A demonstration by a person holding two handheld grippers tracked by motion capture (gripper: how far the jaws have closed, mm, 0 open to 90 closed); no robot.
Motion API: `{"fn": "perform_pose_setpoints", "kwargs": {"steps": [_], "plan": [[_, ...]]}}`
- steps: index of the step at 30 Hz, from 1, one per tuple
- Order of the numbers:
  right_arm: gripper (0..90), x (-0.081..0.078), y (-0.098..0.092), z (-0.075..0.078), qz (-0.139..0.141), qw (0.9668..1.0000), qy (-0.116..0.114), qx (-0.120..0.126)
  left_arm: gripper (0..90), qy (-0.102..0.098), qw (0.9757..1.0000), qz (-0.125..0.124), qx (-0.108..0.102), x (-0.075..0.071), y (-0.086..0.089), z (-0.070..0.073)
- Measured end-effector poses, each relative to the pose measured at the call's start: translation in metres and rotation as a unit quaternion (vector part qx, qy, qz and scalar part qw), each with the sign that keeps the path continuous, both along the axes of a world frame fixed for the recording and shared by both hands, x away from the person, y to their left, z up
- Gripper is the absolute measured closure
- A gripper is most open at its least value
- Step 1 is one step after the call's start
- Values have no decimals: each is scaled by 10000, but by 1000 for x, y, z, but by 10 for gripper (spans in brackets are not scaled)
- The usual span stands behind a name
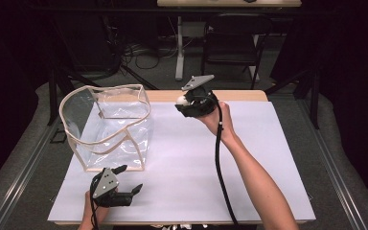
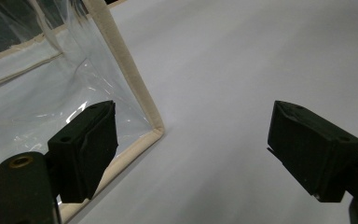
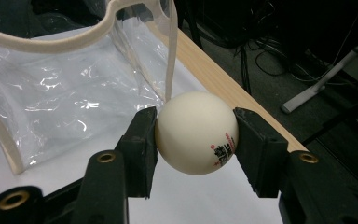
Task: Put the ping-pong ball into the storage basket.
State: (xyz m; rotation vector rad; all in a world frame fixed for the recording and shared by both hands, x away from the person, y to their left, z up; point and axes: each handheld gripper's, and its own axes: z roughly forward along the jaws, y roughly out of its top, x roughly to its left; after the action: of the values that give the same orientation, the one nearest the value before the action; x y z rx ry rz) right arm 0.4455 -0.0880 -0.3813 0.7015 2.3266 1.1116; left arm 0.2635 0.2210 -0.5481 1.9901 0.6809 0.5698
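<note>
A lab or recording studio, this one: black curtains (image 1: 9, 72) hang all around, loose cables (image 1: 143, 55) sprawl over grey carpet (image 1: 172, 72), a folding chair (image 1: 232, 40) waits by a desk leg (image 1: 179, 48), and a white sheet (image 1: 249, 158) covers the surface.

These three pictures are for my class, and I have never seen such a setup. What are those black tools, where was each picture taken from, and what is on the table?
A person sits at a table covered in white and holds a hand-operated pair of tongs in each hand. The high view looks down from above the person. The other two pictures come from small cameras riding on the tongs.

The right tongs are closed on a white ball with red print, held above the table near its far edge. The left tongs are open and empty, low over the white surface beside a clear plastic bag with cream edging, which stands with its mouth open.
</note>
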Motion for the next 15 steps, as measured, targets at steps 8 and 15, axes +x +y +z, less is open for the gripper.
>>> {"fn": "perform_pose_setpoints", "kwargs": {"steps": [8, 15], "plan": [[513, 1, 3, 4, 13, 10000, -20, 9, 163, -5, 10000, 2, 4, 0, 0, 0], [512, 3, 6, 6, 23, 10000, -42, 13, 163, -8, 10000, -2, -10, 0, 0, 0]]}}
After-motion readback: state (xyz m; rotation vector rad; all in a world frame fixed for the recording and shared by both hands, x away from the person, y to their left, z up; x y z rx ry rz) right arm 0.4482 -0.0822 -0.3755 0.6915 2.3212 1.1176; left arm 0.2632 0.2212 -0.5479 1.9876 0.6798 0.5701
